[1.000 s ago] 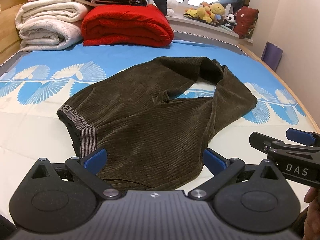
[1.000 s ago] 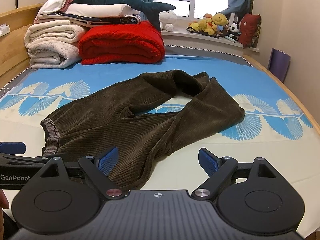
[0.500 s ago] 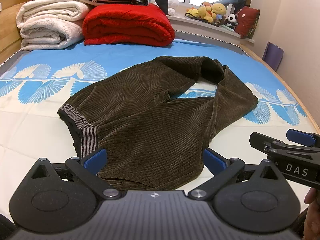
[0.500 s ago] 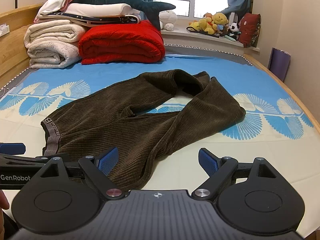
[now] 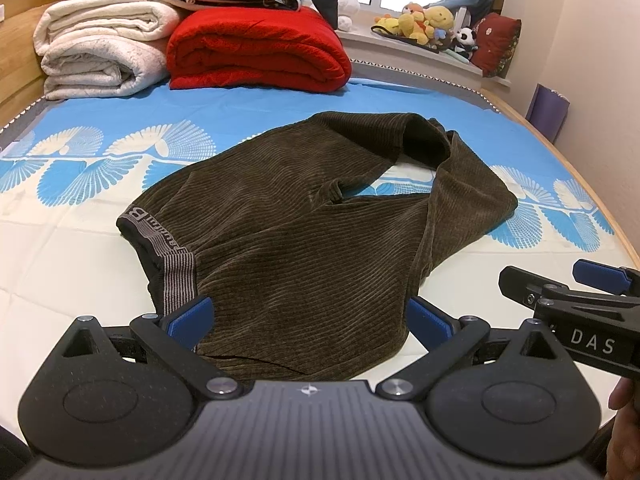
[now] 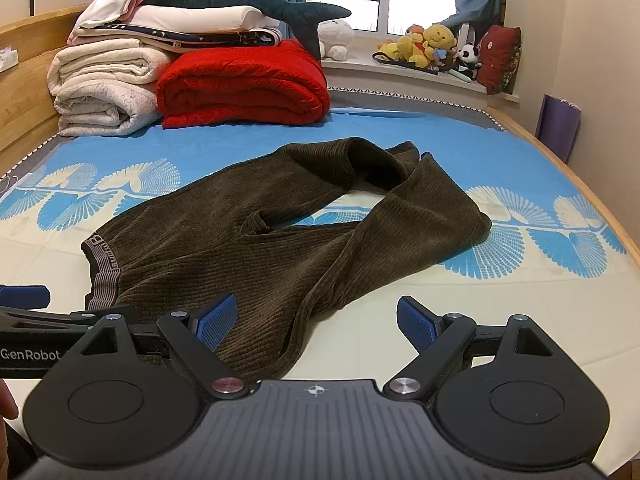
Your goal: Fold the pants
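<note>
Dark brown corduroy pants [image 5: 304,240] lie crumpled on the bed, grey waistband [image 5: 168,256] at the left, legs bent into a loop toward the far right. They also show in the right wrist view [image 6: 256,248]. My left gripper [image 5: 308,320] is open and empty, hovering over the near edge of the pants by the waistband. My right gripper [image 6: 316,320] is open and empty, just right of the near pant edge. The right gripper also shows at the right of the left wrist view [image 5: 568,300].
The bed sheet [image 5: 80,152] is blue and cream with fan patterns. Folded white blankets [image 5: 100,48] and a red blanket [image 5: 256,48] are stacked at the head. Plush toys [image 6: 432,48] line the window sill. A wooden bed rim [image 6: 560,168] runs along the right.
Both grippers have shifted slightly; the view has crept a little closer to the pants. The pants have not moved.
</note>
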Demonstrator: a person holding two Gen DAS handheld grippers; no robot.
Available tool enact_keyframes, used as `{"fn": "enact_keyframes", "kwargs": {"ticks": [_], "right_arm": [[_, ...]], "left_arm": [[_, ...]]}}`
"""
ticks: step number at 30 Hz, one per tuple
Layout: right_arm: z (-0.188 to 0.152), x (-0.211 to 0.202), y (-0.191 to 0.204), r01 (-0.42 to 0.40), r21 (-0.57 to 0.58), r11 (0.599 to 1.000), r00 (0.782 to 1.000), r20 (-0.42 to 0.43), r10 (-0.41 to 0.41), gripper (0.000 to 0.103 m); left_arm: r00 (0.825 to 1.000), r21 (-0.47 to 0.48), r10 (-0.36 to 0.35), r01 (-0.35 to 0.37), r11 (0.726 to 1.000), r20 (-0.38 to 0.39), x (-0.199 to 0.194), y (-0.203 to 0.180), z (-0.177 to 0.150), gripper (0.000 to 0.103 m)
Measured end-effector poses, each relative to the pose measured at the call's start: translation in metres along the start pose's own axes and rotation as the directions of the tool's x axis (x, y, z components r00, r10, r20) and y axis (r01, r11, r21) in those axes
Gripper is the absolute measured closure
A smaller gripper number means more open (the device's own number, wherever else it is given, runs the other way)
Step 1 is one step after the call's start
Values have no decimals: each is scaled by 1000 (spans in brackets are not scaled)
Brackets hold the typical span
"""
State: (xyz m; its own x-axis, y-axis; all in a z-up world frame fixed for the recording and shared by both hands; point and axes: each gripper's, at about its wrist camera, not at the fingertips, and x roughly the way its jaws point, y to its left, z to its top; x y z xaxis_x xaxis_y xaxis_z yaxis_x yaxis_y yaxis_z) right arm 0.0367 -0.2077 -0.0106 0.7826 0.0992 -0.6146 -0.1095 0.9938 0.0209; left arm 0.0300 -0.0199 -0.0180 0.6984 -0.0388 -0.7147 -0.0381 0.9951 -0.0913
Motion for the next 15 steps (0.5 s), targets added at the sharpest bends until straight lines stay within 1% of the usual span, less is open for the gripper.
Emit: {"fn": "enact_keyframes", "kwargs": {"ticks": [15], "right_arm": [[0,0,0,0,1,1000,1000,0,0,15]], "left_arm": [[1000,1,2,-2,1000,1,-1,-1,-1,1]]}}
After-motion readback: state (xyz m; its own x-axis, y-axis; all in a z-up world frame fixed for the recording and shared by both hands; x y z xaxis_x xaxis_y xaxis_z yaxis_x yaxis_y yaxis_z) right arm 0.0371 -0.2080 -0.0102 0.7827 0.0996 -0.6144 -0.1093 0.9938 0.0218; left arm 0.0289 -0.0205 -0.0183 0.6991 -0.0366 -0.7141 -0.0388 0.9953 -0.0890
